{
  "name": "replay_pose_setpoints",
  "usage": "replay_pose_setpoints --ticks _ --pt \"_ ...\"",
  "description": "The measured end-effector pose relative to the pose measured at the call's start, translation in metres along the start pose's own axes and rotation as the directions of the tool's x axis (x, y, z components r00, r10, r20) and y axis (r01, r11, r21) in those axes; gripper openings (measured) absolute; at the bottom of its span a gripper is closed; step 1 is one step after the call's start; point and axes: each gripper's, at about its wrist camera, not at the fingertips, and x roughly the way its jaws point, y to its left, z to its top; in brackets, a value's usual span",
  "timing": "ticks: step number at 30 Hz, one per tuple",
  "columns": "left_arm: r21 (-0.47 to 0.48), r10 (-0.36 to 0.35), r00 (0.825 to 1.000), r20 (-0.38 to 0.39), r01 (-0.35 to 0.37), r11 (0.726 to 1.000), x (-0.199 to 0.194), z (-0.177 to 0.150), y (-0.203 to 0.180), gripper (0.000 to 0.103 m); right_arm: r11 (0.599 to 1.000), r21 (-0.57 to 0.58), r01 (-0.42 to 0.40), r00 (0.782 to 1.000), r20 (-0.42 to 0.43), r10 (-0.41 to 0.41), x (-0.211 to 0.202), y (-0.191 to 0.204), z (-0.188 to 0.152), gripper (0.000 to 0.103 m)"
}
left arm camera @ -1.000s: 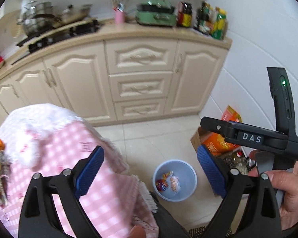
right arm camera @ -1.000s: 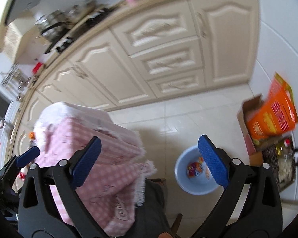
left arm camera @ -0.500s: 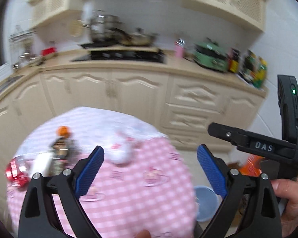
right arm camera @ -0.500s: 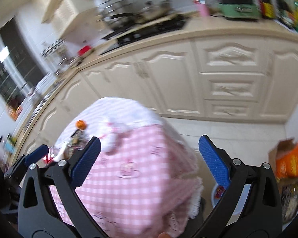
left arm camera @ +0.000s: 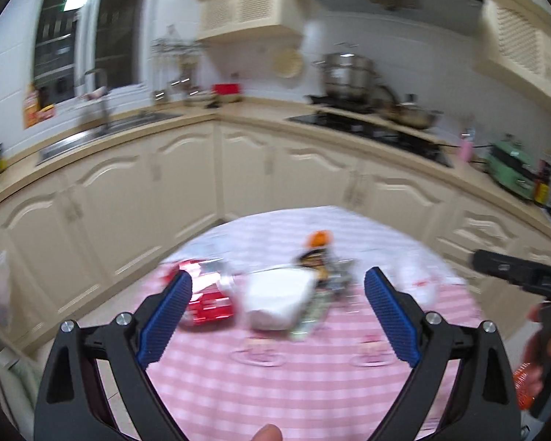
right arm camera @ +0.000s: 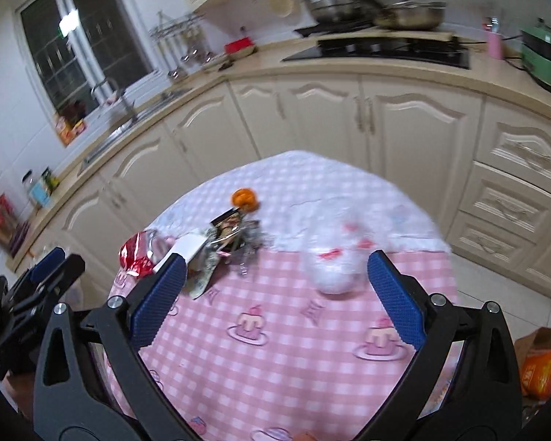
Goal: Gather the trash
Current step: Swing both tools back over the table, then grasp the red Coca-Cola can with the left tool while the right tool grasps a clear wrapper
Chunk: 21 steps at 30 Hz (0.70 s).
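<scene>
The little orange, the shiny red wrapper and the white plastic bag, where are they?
little orange (right arm camera: 244,198), right wrist view, middle of its skin.
shiny red wrapper (right arm camera: 137,253), right wrist view, crinkled red face.
white plastic bag (right arm camera: 334,262), right wrist view, its bulging middle.

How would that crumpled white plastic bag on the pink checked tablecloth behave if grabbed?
The crumpled white plastic bag looks thin and puffy, so it is probably light and floppy, collapsing between the fingers. Its filmy surface may slip or slide across the pink checked tablecloth when pushed.

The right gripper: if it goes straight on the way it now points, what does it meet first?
Probably the crumpled white plastic bag with red print on the pink checked tablecloth. It lies ahead of the open right gripper, slightly toward its right finger. Depth is unclear.
</scene>
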Motion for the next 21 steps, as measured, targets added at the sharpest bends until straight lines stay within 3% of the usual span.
replay_pose_setpoints --ticks 4,8,14,18,19,20,21 --pt "-0.036 0.112 0.993 -0.048 -0.114 0.993 0.033 -0.011 0.052 0.093 1.0 -0.018 0.0 0.999 -0.046 -0.001 0.025 0.012 -0.003 0.097" --pt "-0.08 0.149 0.984 -0.101 -0.158 0.984 0.066 -0.021 0.089 0.093 1.0 -0.026 0.005 0.996 -0.092 -0.008 0.05 0.018 -0.007 0.097" --pt "-0.116 0.166 0.97 -0.178 -0.188 0.975 0.128 -0.031 0.12 0.093 0.999 -0.037 0.013 0.99 -0.137 -0.017 0.085 0.024 -0.007 0.097" --pt "-0.119 0.133 0.969 -0.206 -0.16 0.98 0.154 -0.038 0.126 0.092 0.999 -0.04 0.014 0.986 -0.163 -0.02 0.11 0.026 -0.004 0.097" --pt "-0.121 0.126 0.97 -0.209 -0.153 0.981 0.16 -0.038 0.127 0.086 0.999 -0.04 0.011 0.986 -0.167 -0.018 0.116 0.027 -0.002 0.097" --pt "-0.125 0.112 0.97 -0.217 -0.142 0.982 0.165 -0.038 0.128 0.071 0.999 -0.039 0.006 0.985 -0.17 -0.013 0.124 0.028 -0.001 0.097" --pt "-0.142 0.076 0.973 -0.218 -0.109 0.984 0.168 -0.038 0.129 0.066 0.999 -0.037 0.002 0.985 -0.174 -0.009 0.13 0.028 0.0 0.097"
